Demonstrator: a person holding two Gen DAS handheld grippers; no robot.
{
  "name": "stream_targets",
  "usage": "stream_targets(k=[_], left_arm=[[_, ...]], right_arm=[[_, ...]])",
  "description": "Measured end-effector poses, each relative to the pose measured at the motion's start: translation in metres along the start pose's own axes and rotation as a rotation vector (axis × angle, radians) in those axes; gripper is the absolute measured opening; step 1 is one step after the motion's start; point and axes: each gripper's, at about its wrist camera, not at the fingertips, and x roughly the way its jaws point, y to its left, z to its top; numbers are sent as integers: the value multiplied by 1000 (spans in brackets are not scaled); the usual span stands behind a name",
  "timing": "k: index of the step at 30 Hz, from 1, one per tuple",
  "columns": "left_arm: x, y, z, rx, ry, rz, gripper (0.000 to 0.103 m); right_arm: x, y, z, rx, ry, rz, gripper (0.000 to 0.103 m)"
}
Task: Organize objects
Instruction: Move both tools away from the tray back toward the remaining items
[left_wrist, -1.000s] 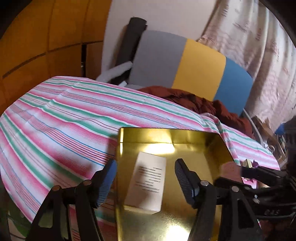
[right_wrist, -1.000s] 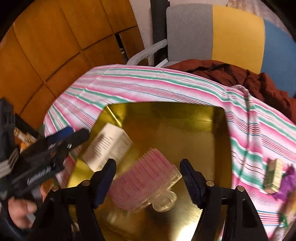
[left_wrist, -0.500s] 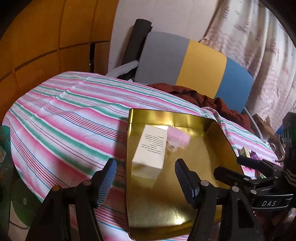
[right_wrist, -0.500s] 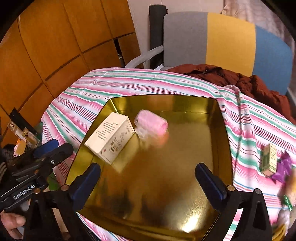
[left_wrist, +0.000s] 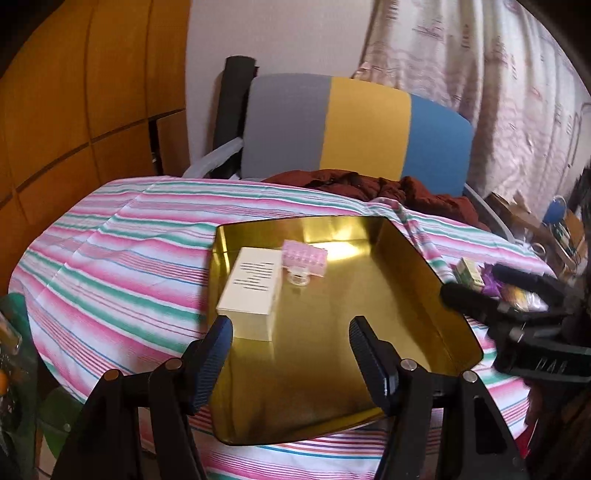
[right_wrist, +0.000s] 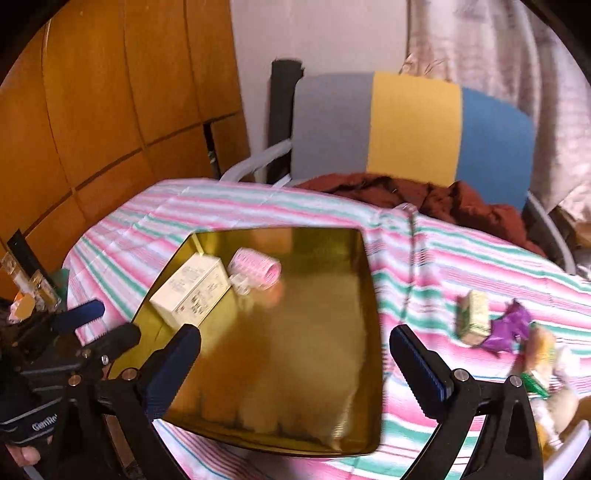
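Two items wait at right frame; green box (right_wrist: 474, 317) lies nearest the wide, empty right tool (right_wrist: 295, 360).

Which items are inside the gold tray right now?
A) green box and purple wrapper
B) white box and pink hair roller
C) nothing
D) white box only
B: the white box and pink hair roller lie side by side in the gold tray; the green box and purple wrapper sit outside on the striped cloth.
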Motion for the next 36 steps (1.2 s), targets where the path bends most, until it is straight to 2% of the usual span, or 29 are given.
stream_targets(k=[5,7,8,9,12,17,20,25,27,30,32,34,36], left_arm=[[-3,-16,1,48,-8,-14,67],[-4,-22,1,67,-16,-20,67],[-5,-26,1,78,-22,-21,67],[-5,-30,1,91,-27,-23,67],[-3,-41,1,121,-21,-42,67],[1,-60,-2,181,6,-65,67],[5,-70,-4,207,34,-107,66],[5,-89,-1,236,46,-206,67],[8,-100,2,252,59,-246,71],[13,-120,7,279,81,-282,72],[18,-135,11,297,106,-306,72],[26,-153,13,314,134,-330,71],[32,-170,13,331,158,-345,71]], right_arm=[[-47,-28,2,46,-220,-109,103],[-58,-43,2,80,-274,-142,103],[-60,-51,2,104,-278,-155,103],[-57,-63,3,156,-243,-148,103],[-51,-97,4,292,-167,-58,103],[-51,-140,3,343,-140,-73,103],[-58,-174,4,376,-147,-83,103],[-71,-242,4,458,-164,-217,103],[-72,-269,-5,509,-168,-262,103],[-69,-297,-31,612,-168,-233,103],[-66,-310,-38,672,-125,-216,103],[-72,-313,-38,687,-181,-185,103],[-68,-311,-37,672,-158,-181,103]])
